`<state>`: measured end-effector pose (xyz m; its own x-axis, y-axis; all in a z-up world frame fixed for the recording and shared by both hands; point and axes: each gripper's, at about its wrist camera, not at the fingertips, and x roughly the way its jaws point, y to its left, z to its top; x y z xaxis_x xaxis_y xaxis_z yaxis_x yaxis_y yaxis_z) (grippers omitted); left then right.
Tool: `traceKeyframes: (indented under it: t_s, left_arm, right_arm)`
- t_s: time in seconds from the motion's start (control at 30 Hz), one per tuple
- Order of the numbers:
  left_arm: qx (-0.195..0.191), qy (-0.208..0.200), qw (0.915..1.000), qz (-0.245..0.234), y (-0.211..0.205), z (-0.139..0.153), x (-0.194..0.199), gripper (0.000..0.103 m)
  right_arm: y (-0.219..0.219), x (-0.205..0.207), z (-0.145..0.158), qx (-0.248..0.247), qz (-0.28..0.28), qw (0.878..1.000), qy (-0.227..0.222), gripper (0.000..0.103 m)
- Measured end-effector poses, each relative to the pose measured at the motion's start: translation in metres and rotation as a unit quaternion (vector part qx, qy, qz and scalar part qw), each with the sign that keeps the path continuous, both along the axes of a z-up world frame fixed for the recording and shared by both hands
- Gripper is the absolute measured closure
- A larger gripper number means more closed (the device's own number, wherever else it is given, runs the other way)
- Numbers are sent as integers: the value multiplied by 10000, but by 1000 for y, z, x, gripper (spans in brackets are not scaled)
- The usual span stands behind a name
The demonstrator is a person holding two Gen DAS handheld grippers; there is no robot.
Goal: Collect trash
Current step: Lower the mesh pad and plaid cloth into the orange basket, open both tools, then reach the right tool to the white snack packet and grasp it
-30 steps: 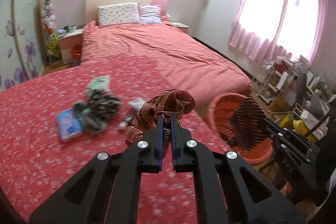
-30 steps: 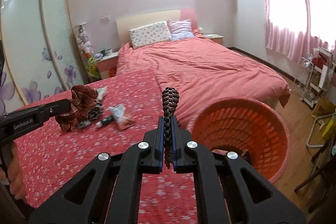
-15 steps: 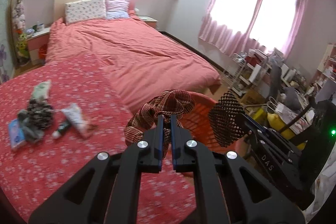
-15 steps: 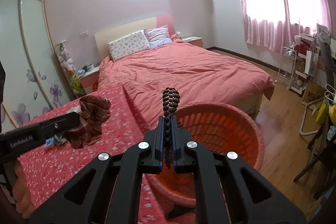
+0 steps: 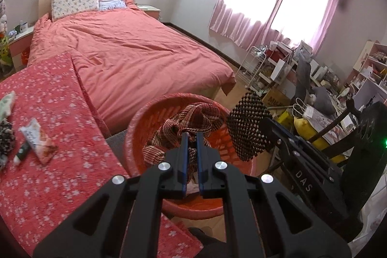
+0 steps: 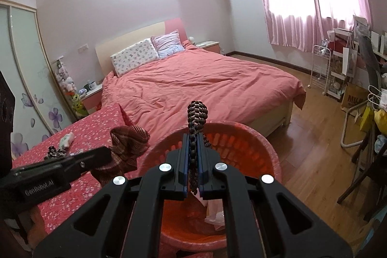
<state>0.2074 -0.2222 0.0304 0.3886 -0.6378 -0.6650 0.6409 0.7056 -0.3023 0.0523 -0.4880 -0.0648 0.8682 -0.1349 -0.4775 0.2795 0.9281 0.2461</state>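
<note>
The left gripper (image 5: pixel 191 139) clamps a checked brown cloth (image 5: pixel 193 120) bunched over the orange basket (image 5: pixel 135 127), without a clear long axis. Beside it, the right gripper (image 6: pixel 193 139) pinches a dark beaded mat (image 6: pixel 197 113) edge-on, long axis upright, above the basket's rim. Beyond, wrappers (image 5: pixel 36 142) lie on the flowered bedspread (image 5: pixel 48 185).

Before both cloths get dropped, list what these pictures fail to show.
- Bottom of the orange basket: right wrist view, covered by the right tool; only pale scraps show.
- Lower end of the checked brown cloth: left wrist view, behind the left tool.
- Beaded mesh cloth: right wrist view shows it edge-on only.
- Small litter on the floral cover: left wrist view, blurred and cut by the left edge.
</note>
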Motion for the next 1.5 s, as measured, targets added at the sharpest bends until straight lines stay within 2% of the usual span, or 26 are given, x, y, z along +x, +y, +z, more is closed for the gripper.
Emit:
traceKeyframes:
  t_s: [0.07, 0.17, 0.23, 0.27, 0.4, 0.63, 0.8, 1.0, 1.2, 1.5]
  left_arm:
    - [94, 31, 9999, -30, -7, -8, 3, 93]
    - [228, 120, 9996, 72, -12, -20, 11, 81]
    - [289, 164, 9993, 166, -10, -26, 16, 69]
    - [342, 160, 9990, 226, -8, -30, 19, 67]
    - [543, 168, 9974, 449, 4, -39, 28, 65]
    - [982, -153, 9915, 845, 43, -42, 33, 55]
    - [1253, -310, 9848, 1163, 84, -42, 37, 50]
    - [1425, -399, 9744, 1693, 146, -40, 47, 46]
    - [1663, -603, 9556, 2358, 217, -40, 53, 40]
    - [1585, -378, 9320, 3239, 315, -45, 68, 34]
  right_arm:
    - [-3, 0, -2, 28, -3, 10000, 5, 97]
    - [-9, 4, -7, 135, 20, 9999, 101, 95]
    - [-13, 4, -11, 202, 16, 9996, 177, 92]
    - [-16, 3, -13, 215, 1, 9996, 206, 89]
    - [-18, 0, -18, 181, -42, 9994, 293, 66]
    - [-15, 3, -16, 96, -57, 9990, 423, 66]
    - [5, 8, -14, -30, 94, 9987, 496, 66]
    - [40, 20, -13, -166, 468, 9971, 583, 66]
    - [90, 42, -12, -221, 1060, 9917, 695, 66]
    - [172, 94, -26, -242, 1911, 9757, 1047, 66]
